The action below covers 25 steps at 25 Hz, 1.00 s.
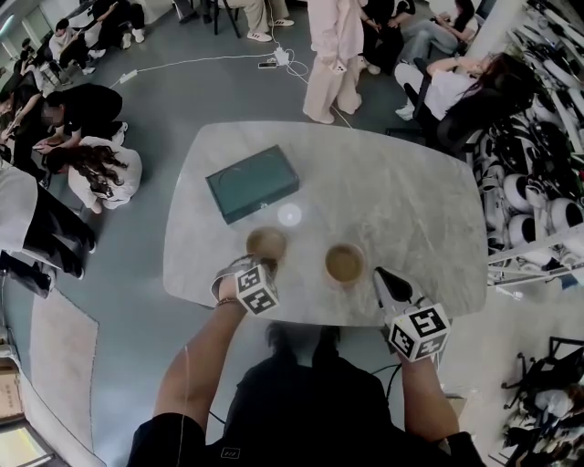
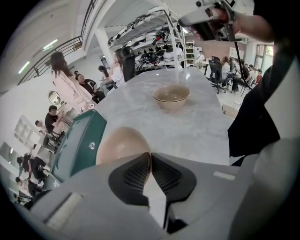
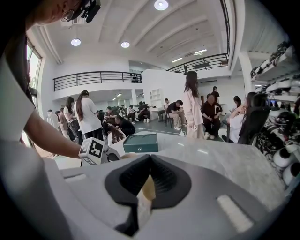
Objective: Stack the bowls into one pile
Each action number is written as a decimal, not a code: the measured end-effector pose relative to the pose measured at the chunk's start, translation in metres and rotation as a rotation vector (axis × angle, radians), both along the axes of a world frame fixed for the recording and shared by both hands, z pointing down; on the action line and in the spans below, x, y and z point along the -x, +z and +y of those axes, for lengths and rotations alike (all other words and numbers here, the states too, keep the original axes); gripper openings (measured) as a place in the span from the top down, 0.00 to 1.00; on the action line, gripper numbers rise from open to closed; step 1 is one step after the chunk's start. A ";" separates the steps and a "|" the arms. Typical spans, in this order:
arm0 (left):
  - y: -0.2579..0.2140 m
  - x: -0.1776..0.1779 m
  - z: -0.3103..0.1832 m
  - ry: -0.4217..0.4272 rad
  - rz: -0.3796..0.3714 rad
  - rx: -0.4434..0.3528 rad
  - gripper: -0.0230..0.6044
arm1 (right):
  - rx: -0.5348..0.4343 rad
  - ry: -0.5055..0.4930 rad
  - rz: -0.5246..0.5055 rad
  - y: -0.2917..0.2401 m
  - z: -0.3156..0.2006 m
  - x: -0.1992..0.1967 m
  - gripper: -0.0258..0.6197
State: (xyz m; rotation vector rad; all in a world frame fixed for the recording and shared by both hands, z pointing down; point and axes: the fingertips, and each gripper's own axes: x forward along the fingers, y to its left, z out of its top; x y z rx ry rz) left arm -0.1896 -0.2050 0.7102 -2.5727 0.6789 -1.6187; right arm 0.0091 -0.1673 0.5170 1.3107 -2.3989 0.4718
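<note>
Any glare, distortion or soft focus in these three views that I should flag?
Head view: fisheye curves the grey marble table; a white glare spot sits just beyond the left beige bowl. Left gripper view: that bowl looks soft up close, the far beige bowl is sharper. Right gripper view: dark rounded corners, bright round ceiling lamps.

Tan bowls (image 1: 344, 264), teal box (image 1: 253, 182), table (image 1: 392, 201) seemingly grey-marbled.

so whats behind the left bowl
A dark green box lies just beyond the left bowl. The bowl's near rim is hidden by the left gripper.
</note>
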 end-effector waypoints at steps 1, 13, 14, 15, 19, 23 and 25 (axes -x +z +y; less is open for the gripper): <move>-0.005 0.002 -0.001 -0.013 0.023 -0.007 0.93 | -0.003 0.001 0.003 -0.002 0.001 0.003 0.95; -0.066 0.048 0.013 -0.148 0.230 -0.035 0.93 | -0.071 -0.005 0.003 -0.041 0.010 0.043 0.95; -0.071 0.048 0.013 -0.163 0.241 -0.041 0.93 | -0.076 -0.012 0.001 -0.042 0.009 0.041 0.95; -0.076 0.046 0.013 -0.180 0.255 -0.046 0.93 | -0.081 -0.018 -0.002 -0.044 0.008 0.038 0.95; -0.097 0.033 0.010 -0.256 0.306 -0.070 0.93 | -0.098 -0.041 -0.024 -0.048 0.001 0.018 0.95; -0.115 0.015 0.009 -0.339 0.341 -0.097 0.93 | -0.103 -0.077 -0.050 -0.050 -0.006 -0.008 0.95; -0.122 0.001 0.009 -0.372 0.347 -0.109 0.93 | -0.106 -0.093 -0.057 -0.049 -0.009 -0.028 0.95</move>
